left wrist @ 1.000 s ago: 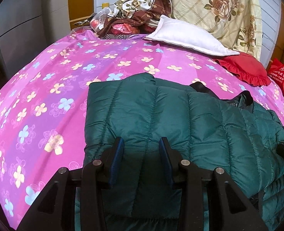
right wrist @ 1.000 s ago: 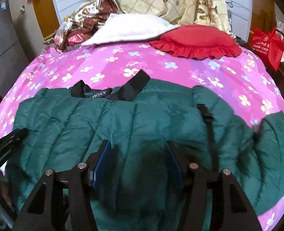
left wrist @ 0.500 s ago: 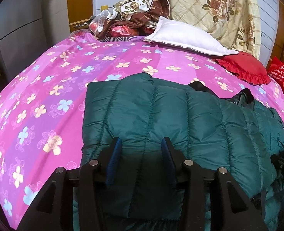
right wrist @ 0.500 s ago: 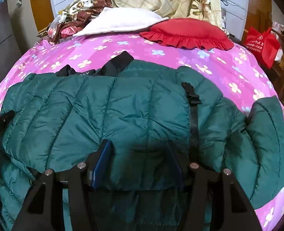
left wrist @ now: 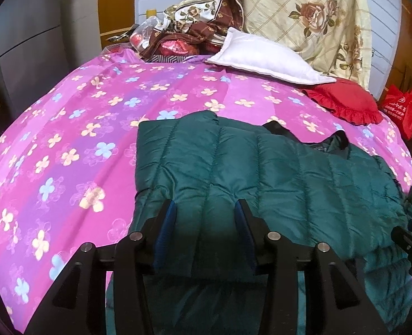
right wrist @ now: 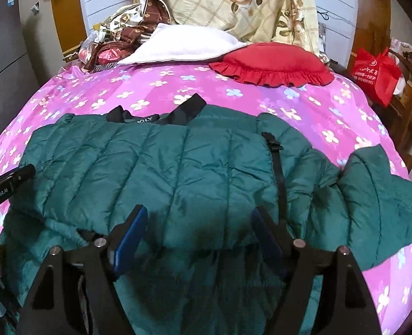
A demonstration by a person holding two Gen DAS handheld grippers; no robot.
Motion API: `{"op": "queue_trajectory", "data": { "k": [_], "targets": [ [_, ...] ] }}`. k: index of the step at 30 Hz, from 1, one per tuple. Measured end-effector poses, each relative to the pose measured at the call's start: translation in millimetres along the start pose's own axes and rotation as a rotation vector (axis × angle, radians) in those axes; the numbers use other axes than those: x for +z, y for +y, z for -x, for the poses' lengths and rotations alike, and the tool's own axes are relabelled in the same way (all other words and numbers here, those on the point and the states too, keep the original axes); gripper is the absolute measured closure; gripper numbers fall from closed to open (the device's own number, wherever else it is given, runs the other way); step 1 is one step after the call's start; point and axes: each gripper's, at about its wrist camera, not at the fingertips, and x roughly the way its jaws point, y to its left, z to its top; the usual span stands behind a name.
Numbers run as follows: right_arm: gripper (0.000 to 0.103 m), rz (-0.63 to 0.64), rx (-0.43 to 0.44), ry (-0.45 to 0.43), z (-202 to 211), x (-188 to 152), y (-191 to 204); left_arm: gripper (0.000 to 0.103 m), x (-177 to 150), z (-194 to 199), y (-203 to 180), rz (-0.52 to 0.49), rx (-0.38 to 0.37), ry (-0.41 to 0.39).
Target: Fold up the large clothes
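One green puffer jacket [right wrist: 178, 173] folded on my bed [right wrist: 331, 117]; my right claw [right wrist: 199, 223] just spread wider, empty; left claw [left wrist: 204, 217] spread, empty.

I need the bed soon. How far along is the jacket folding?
Done: the dark green quilted puffer jacket has its hem folded up over its body. In hand: nothing; the right gripper, jaws just widened, and the left gripper are empty. Left: one sleeve lies unfolded.
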Motion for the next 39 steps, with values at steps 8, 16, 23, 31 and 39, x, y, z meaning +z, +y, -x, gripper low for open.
{"op": "queue_trajectory", "data": {
  "k": [8, 16, 23, 31, 39],
  "targets": [
    [0.023, 0.0, -0.009, -0.009, 28.6, -19.0, -0.4, 0.081, -15.8, 38.1, -9.5, -0.026, -0.024, -0.01],
    [0.02, -0.043, 0.003, -0.017, 57.0, -41.7, -8.7, 0.081, -32.4, 69.3, -25.4, -0.052, -0.042, -0.016],
    [0.02, -0.073, 0.004, -0.012, 75.0, -60.3, -20.8, 0.081, -46.5, 89.9, -42.6, -0.063, -0.062, -0.019],
    [0.019, -0.088, -0.017, -0.03, 96.9, -78.9, -35.9, 0.081, -61.6, 104.4, -71.4, -0.072, -0.116, -0.003],
    [0.016, -0.102, -0.063, -0.05, 110.4, -87.4, -62.6, 0.081, -67.6, 111.4, -109.6, -0.079, -0.193, 0.005]
  ]
}}
